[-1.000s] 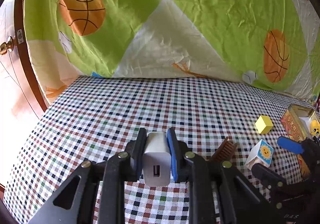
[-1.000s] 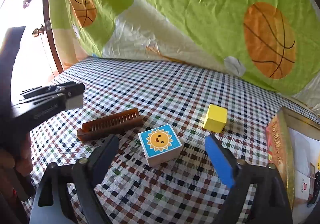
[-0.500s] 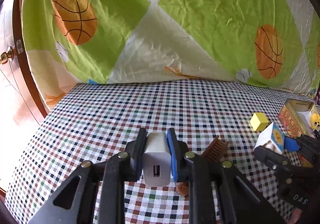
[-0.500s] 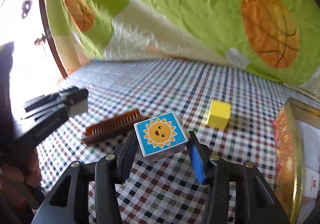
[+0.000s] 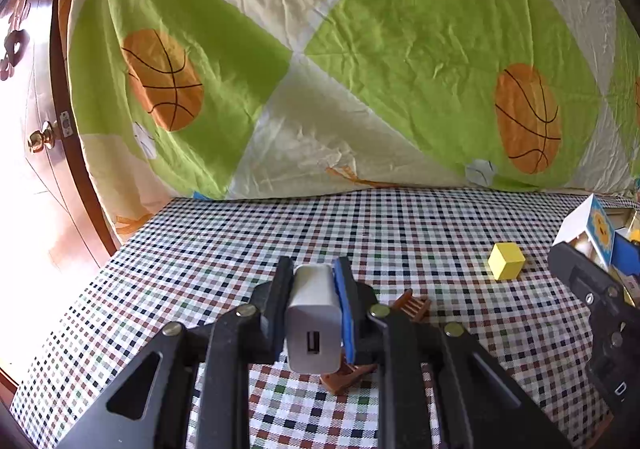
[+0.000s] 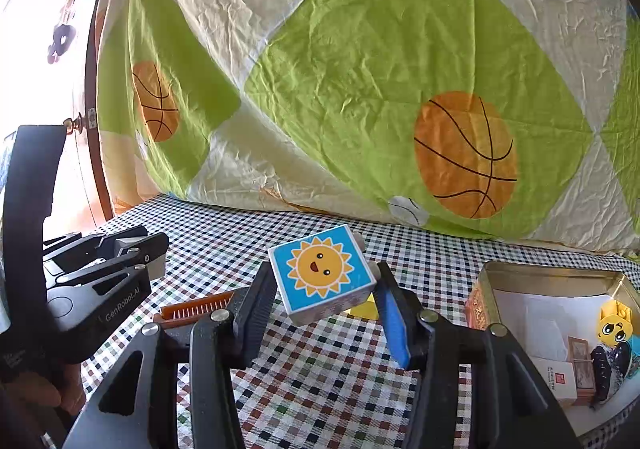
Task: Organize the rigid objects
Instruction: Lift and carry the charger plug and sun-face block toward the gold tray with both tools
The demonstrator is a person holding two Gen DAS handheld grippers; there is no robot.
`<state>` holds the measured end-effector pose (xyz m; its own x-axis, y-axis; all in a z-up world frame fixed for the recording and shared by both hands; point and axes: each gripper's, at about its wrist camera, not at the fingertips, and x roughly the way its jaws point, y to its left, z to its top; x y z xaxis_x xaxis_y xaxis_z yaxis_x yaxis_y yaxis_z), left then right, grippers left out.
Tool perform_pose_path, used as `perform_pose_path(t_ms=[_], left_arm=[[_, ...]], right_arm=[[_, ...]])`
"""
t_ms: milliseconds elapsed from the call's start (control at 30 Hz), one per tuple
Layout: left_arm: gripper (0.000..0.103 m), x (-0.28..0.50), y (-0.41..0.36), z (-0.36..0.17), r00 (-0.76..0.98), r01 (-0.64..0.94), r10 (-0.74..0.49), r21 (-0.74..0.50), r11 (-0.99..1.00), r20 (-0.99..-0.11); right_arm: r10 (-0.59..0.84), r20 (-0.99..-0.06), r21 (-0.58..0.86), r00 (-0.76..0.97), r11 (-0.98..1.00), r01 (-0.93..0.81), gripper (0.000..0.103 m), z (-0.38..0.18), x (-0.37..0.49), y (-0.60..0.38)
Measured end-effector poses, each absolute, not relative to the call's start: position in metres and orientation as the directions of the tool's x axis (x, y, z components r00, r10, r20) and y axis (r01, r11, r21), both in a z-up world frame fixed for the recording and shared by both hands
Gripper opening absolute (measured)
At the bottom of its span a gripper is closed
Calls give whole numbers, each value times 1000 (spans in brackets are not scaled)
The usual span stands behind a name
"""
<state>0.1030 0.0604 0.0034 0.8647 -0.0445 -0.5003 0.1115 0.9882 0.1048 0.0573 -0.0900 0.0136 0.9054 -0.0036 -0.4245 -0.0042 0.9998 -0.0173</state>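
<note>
Both tongs carry cargo: left tongs pinch a white charger, right tongs clamp the sun block (lifted, likely bound for the tin just right).

Both wrist cameras sit low over the checked table, looking past their own fingers toward the far quilt. Both show the comb and yellow cube.
</note>
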Motion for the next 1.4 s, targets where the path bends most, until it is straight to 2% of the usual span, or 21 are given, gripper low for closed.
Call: perform_pose_path(t_ms=[867,1167,1400], left_arm=[[20,69,30,5,869,148,-84,94,984,-488],[20,59,17,5,864,152,-95,77,985,-495],[20,45,-2,5,859,193,-132,74,978,-494]], right_arm=[[-52,-396,-22,917,999,48,52,20,29,-117],[-90,-353,-81,931,995,66,52,25,2,-129],[-94,-336,-60,937,995,79,52,28,-8,-144]])
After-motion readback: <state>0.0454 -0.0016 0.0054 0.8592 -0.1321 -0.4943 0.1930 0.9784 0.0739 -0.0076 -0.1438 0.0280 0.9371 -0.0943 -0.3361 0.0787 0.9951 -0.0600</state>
